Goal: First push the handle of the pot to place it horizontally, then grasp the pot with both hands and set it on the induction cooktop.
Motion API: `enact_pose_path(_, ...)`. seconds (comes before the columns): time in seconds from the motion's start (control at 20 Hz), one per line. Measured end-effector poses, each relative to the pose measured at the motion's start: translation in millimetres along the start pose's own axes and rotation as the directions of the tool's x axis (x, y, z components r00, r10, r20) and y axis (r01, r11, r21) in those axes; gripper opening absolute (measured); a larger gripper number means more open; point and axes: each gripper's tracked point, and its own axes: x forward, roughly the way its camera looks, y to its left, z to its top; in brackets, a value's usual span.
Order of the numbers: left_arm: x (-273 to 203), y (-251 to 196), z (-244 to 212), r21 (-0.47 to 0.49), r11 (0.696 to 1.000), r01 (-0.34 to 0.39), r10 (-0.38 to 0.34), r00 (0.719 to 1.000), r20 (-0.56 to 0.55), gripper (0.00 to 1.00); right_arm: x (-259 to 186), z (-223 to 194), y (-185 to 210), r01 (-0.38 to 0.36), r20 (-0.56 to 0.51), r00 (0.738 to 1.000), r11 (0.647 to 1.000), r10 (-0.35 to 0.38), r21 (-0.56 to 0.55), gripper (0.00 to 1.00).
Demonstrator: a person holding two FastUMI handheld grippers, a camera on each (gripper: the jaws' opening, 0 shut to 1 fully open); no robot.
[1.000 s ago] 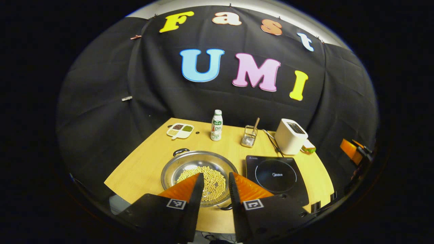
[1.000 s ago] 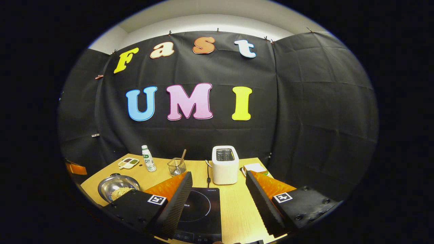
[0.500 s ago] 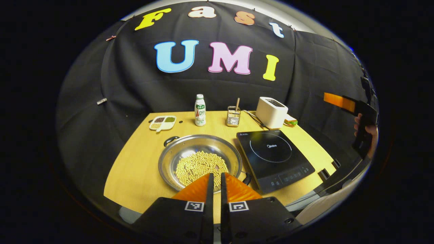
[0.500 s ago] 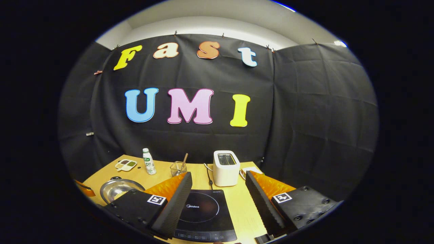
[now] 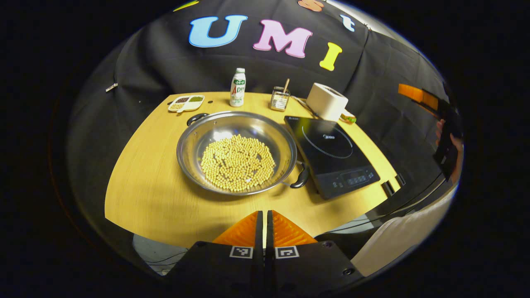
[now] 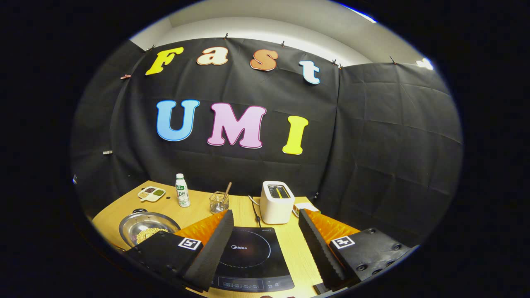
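A wide steel pot (image 5: 237, 151) full of pale beans sits on the wooden table (image 5: 145, 182). Its two black handles lie on a slant: one at the far left (image 5: 195, 118), one at the near right (image 5: 300, 179) beside the black induction cooktop (image 5: 331, 155). My left gripper (image 5: 264, 215) hangs shut and empty over the table's near edge, short of the pot. In the right gripper view my right gripper (image 6: 265, 219) stands open above the cooktop (image 6: 248, 258), with the pot (image 6: 147, 227) low at the left. The right gripper (image 5: 414, 93), held by a hand, also shows at the right of the left gripper view.
Along the table's back stand a divided snack dish (image 5: 186, 103), a white bottle (image 5: 237, 87), a small wire basket with a stick (image 5: 279, 98) and a white toaster (image 5: 327, 101) with its cord. A pale sleeve (image 5: 397, 240) shows near the front right corner.
My left gripper has gone from open to shut, risen and drawn back, and now looks down on the pot. The right gripper view has shifted only slightly; that gripper stays open.
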Motion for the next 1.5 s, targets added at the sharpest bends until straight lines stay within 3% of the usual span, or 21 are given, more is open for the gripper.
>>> enact_pose_path(0.4, 46, -20, -8, 0.083, 0.995, 0.050, -0.039, 0.991, -0.131, 0.05, 6, -19, -1, -0.035, -0.038, 0.999, 0.999, 0.035, 0.015, 0.98)
enact_pose_path(0.7, 83, -28, -20, 0.203, 0.978, 0.047, 0.006, 0.967, -0.253, 0.05, 17, -21, -10, -0.065, -0.035, 0.997, 0.998, 0.065, 0.021, 0.98)
enact_pose_path(1.1, 111, -52, 9, 0.273, 0.961, 0.050, 0.026, 0.963, -0.267, 0.05, 35, -25, -46, -0.024, -0.048, 0.998, 0.996, 0.028, 0.089, 0.98)
enact_pose_path(1.5, 127, -66, 23, 0.257, 0.966, 0.036, 0.041, 0.957, -0.286, 0.05, 42, -30, -59, -0.027, -0.056, 0.998, 0.995, 0.033, 0.101, 0.98)
